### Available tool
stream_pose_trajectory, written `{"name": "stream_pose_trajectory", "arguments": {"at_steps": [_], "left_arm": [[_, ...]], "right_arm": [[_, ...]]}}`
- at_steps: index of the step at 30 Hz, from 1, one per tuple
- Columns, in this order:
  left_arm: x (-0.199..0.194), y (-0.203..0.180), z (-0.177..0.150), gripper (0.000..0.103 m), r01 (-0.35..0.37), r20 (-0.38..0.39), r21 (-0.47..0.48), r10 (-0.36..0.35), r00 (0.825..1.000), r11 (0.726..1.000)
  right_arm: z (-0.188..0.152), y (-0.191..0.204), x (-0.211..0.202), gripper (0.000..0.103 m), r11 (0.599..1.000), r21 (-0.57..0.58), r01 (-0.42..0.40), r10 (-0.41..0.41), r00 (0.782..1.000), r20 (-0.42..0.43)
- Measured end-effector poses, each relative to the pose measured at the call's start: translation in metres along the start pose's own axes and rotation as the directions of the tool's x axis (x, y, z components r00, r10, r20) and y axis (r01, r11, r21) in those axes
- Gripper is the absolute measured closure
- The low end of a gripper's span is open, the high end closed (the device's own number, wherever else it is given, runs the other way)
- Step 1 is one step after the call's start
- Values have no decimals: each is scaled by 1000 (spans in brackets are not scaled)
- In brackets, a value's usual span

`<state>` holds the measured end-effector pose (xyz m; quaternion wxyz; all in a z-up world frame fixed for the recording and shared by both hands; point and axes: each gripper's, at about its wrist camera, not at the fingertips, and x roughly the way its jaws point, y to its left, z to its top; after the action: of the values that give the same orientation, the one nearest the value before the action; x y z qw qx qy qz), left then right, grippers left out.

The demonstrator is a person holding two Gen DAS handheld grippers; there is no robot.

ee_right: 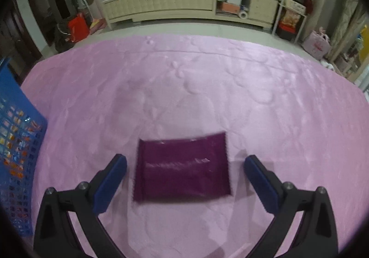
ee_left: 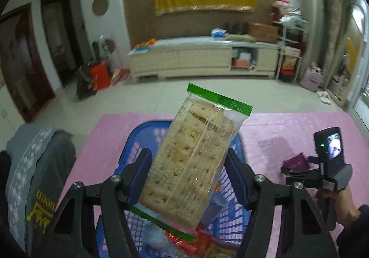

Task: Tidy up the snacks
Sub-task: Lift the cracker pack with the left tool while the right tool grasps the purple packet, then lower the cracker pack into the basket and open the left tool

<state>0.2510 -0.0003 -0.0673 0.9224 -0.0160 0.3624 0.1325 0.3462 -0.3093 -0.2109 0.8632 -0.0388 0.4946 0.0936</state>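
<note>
My left gripper (ee_left: 188, 180) is shut on a clear cracker pack with green sealed ends (ee_left: 191, 156) and holds it tilted above a blue plastic basket (ee_left: 138, 135) that holds several other snack packs. The basket's side also shows at the left edge of the right wrist view (ee_right: 16, 119). My right gripper (ee_right: 184, 179) is open and hovers over a dark purple snack pouch (ee_right: 182, 168) that lies flat on the pink cloth between the fingers. The pouch (ee_left: 296, 162) and the right gripper also show at the right in the left wrist view.
A pink embossed cloth (ee_right: 207, 87) covers the table. A grey garment (ee_left: 34, 177) hangs at the left beside the basket. Beyond the table lie a tiled floor and a long cream cabinet (ee_left: 203, 59).
</note>
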Motion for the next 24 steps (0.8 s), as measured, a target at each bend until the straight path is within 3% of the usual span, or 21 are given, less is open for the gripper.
{"name": "stream_pose_trajectory", "arguments": {"at_steps": [3,5,8,15,24], "left_arm": [[4,10,-1,40,7,-18,-35,-7,1000,999],[7,12,-2,40,-2,-28,-37,1,1000,999],[7,8,-3,40,5,-41,-28,-6,999,1000],[-1,15,-11,40,24,-70,37,-21,997,999],[-4,23,-28,40,30,-147,40,-24,989,999]], "right_arm": [[-1,6,-2,14,999,-30,38,-38,999,4],[-4,9,-8,32,999,-47,21,-21,1000,10],[-7,12,-13,46,997,-70,13,-13,1000,6],[-15,17,-30,47,998,-38,-51,51,999,16],[-10,45,-68,47,992,-62,-106,111,991,73]]}}
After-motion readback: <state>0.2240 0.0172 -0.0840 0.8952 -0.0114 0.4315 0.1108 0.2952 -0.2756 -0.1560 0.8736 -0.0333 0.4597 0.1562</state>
